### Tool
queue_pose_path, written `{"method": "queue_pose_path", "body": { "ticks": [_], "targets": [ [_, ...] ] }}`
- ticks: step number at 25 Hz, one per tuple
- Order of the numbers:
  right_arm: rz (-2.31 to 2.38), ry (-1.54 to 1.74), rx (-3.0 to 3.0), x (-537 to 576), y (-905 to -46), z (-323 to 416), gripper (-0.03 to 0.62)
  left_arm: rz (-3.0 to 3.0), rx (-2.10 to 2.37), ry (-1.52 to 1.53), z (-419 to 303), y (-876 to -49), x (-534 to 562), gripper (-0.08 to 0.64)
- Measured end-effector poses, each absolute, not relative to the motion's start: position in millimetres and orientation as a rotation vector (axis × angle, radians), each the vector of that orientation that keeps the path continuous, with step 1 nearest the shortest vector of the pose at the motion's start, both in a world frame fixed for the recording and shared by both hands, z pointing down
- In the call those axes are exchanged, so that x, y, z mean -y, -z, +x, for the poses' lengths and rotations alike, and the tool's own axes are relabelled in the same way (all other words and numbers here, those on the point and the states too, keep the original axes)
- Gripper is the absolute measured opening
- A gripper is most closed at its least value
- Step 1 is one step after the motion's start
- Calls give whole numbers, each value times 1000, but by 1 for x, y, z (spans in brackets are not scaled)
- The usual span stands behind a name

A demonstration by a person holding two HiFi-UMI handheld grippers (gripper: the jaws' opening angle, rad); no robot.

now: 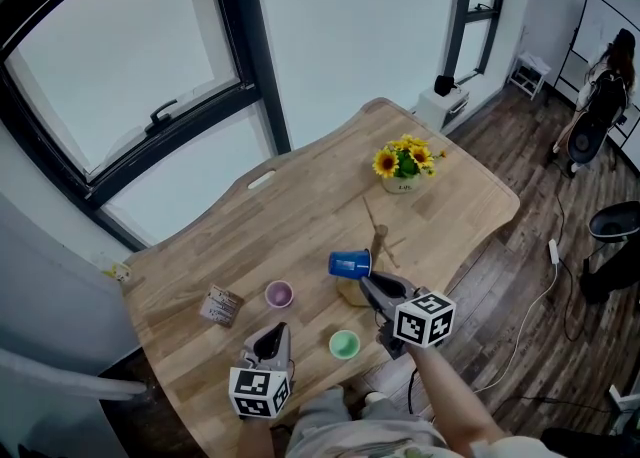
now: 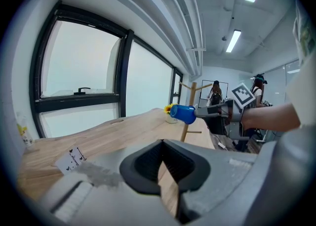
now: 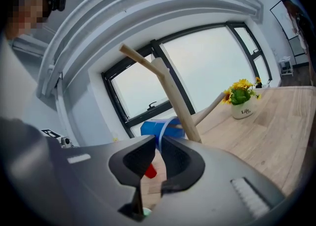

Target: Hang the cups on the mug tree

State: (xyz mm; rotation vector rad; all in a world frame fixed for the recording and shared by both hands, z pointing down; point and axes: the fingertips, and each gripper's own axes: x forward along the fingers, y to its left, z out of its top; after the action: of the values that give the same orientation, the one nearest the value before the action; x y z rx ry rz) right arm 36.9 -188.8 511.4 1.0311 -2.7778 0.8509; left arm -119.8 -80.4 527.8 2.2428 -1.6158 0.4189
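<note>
The wooden mug tree point(image 1: 378, 243) stands on the table point(image 1: 300, 216) toward its near right edge. My right gripper point(image 1: 366, 282) is shut on the handle of a blue cup point(image 1: 350, 264), which lies on its side in the air right beside the tree's trunk. In the right gripper view the trunk point(image 3: 175, 99) crosses in front of the blue cup point(image 3: 157, 127); whether the handle is over a peg I cannot tell. A purple cup point(image 1: 279, 294) and a green cup point(image 1: 344, 344) stand on the table. My left gripper point(image 1: 274, 332) rests shut and empty between them.
A pot of yellow flowers point(image 1: 403, 164) stands at the table's far end. A small printed card point(image 1: 221, 304) lies left of the purple cup. Big windows run along the far side. A person point(image 1: 603, 86) and a dark chair point(image 1: 615, 224) are on the floor at right.
</note>
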Motion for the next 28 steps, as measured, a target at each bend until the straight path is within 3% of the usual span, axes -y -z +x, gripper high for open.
{"method": "queue_pose_path", "body": {
  "ticks": [6,15,28],
  "targets": [
    [1028,-760,2713,187,-518,38,46,2229,1629,-428,-120,-528,72,5],
    [1021,-666,2678,177,-515,46,117,2216,1649,-428,-118,-526,60,5],
    [853,-208,2587,121,-498,62,158,2182,1685,-433,-123,-527,44,5]
  ]
}}
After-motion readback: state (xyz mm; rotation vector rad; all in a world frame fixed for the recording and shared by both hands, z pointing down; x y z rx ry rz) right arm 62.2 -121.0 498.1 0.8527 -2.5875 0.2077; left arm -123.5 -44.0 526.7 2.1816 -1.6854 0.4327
